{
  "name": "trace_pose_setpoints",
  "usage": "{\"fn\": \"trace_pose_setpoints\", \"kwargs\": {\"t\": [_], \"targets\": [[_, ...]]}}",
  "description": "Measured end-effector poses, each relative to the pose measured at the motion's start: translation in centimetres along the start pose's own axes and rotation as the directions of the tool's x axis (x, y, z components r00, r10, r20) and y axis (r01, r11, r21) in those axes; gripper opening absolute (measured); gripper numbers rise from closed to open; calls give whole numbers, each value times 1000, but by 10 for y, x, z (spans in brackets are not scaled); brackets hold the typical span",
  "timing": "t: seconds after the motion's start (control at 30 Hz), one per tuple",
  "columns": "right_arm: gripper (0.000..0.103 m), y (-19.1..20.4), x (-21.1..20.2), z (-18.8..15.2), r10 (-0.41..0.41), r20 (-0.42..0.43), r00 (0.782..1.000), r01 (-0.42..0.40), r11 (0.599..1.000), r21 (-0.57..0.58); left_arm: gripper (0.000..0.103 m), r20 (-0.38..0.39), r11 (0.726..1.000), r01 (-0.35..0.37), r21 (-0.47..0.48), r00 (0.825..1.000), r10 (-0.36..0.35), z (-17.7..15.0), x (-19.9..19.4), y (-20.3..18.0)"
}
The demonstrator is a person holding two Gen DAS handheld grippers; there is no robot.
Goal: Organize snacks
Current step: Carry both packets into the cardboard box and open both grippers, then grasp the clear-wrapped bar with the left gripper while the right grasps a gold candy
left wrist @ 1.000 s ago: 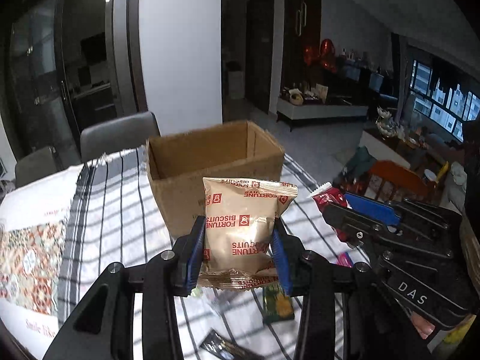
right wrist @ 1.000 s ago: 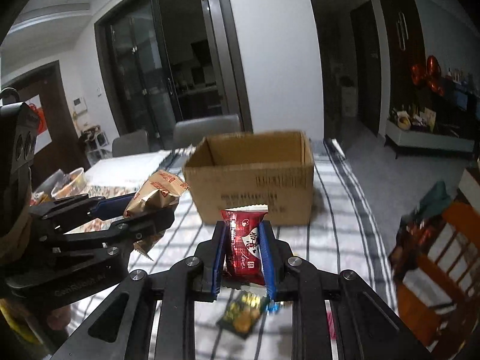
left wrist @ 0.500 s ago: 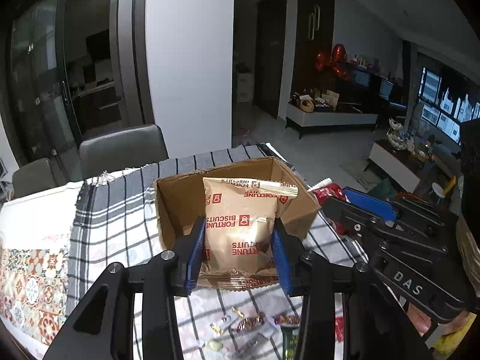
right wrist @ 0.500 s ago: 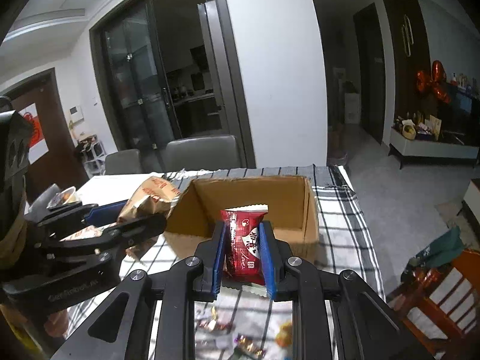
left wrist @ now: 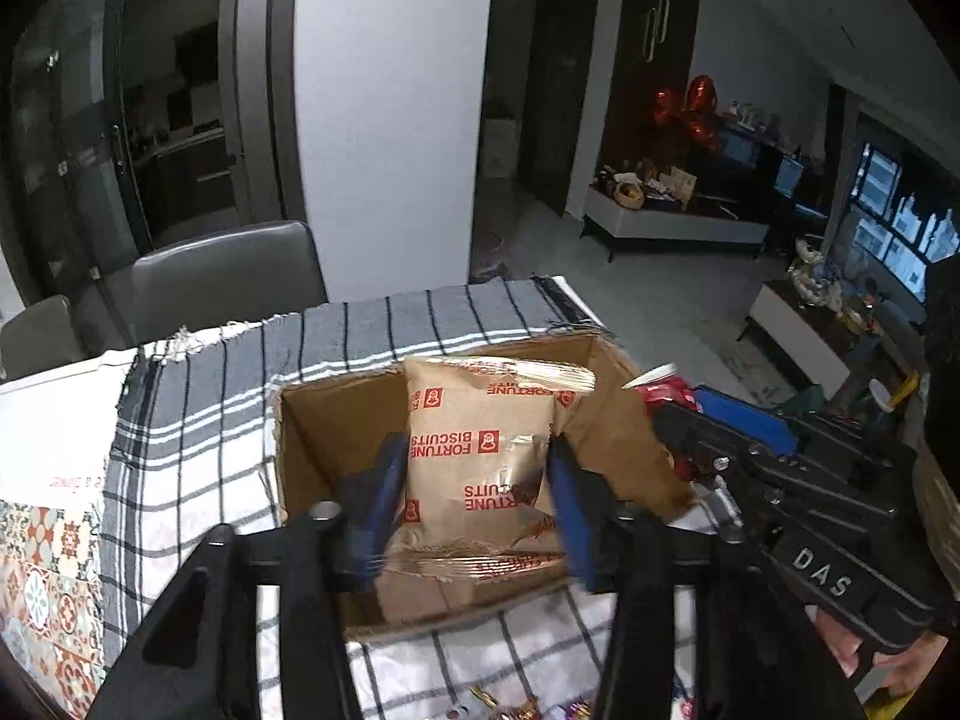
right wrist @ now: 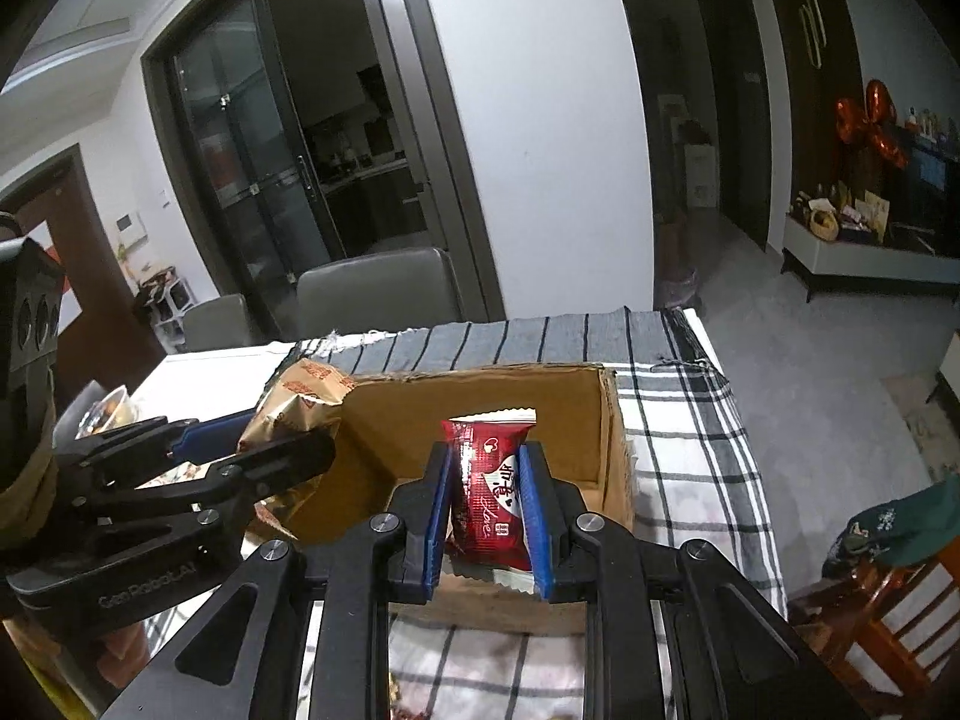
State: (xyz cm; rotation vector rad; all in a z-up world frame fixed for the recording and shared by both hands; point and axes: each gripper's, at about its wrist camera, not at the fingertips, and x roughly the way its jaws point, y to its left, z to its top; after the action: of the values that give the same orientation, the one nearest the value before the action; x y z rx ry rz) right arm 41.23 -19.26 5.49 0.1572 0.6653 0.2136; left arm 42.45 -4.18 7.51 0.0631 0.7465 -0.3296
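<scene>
over the open cardboard box [left wrist: 312, 456] at the middle of the left wrist view, my left claw [left wrist: 474, 504] is letting go: its jaws are opening around the tan fortune biscuits packet [left wrist: 480, 456], which hangs between the blue pads [left wrist: 384, 498] above the box's inside. in the right wrist view my right claw [right wrist: 486, 510] sits narrow, clamped on a small red snack packet [right wrist: 489, 480], low centre of the frame, poised above the box's near wall. the box stands on the checked cloth [right wrist: 690, 450] covering the bench [left wrist: 54, 390]. the step in hand, as i judge it, is dropping both snacks into the box. next, the left jaws need to part enough for the biscuits to fall clear; then the right claw should release its packet inside the walls. a few loose sweets [left wrist: 480, 699] lie at the bottom edge of the left view, probably next to collect.
</scene>
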Motion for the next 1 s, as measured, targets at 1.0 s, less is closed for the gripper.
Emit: {"fn": "trace_pose_setpoints", "kwargs": {"t": [1.0], "targets": [[40, 42, -92, -73, 15, 64, 998, -5, 989, -147, 69, 143, 989, -73, 129, 988, 55, -91, -110, -22]]}}
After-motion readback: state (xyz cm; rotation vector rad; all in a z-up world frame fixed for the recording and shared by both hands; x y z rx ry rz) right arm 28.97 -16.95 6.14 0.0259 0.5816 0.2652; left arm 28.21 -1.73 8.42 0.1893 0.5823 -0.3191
